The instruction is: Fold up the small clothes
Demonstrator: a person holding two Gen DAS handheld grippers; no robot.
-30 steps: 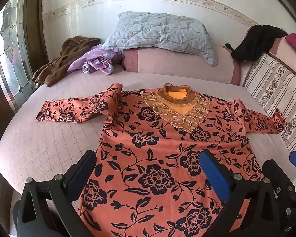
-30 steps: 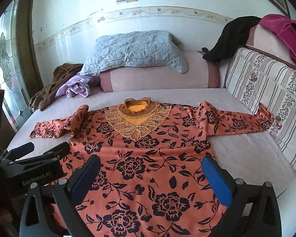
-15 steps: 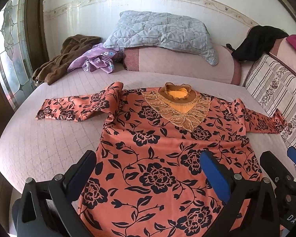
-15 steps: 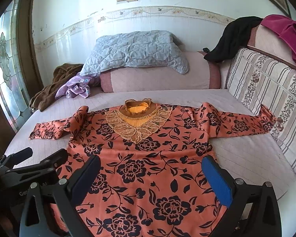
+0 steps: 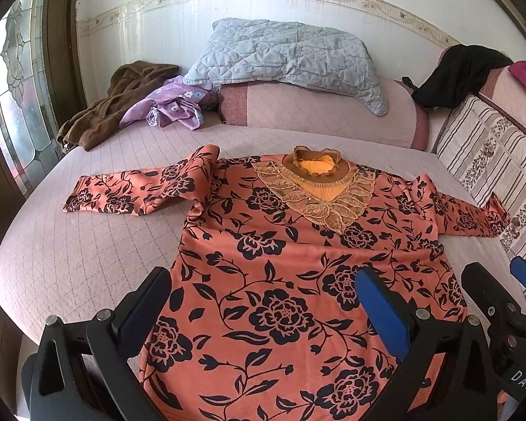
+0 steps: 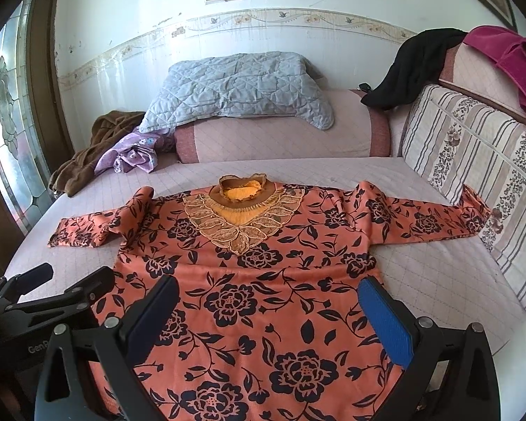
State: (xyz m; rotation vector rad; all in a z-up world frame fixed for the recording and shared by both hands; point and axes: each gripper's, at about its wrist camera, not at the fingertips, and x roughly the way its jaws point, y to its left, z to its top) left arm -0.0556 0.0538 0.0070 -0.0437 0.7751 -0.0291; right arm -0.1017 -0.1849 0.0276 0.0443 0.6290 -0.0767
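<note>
Blouse (image 5: 284, 263) lies flat beneath left gripper (image 5: 263, 301) and right gripper (image 6: 270, 312), jaws spread, seemingly not touching.

You have the blouse (image 5: 280, 245) lying flat on the bed (image 5: 87, 252) right in front of you, neck toward the wall, with its 2 sleeves stretched out to the left and right. Behind it a bolster (image 5: 319, 112) lies along the wall with a quilted pillow (image 5: 284, 52) on top, a heap of clothes (image 5: 140, 105) sits at the bolster's left end, and a cushion (image 6: 473, 161) stands along the bed's right side, touching the right sleeve's cuff. Your left gripper (image 5: 263, 298) hovers over the hem's left part and your right gripper (image 6: 268, 310) over its right part, side by side.
</note>
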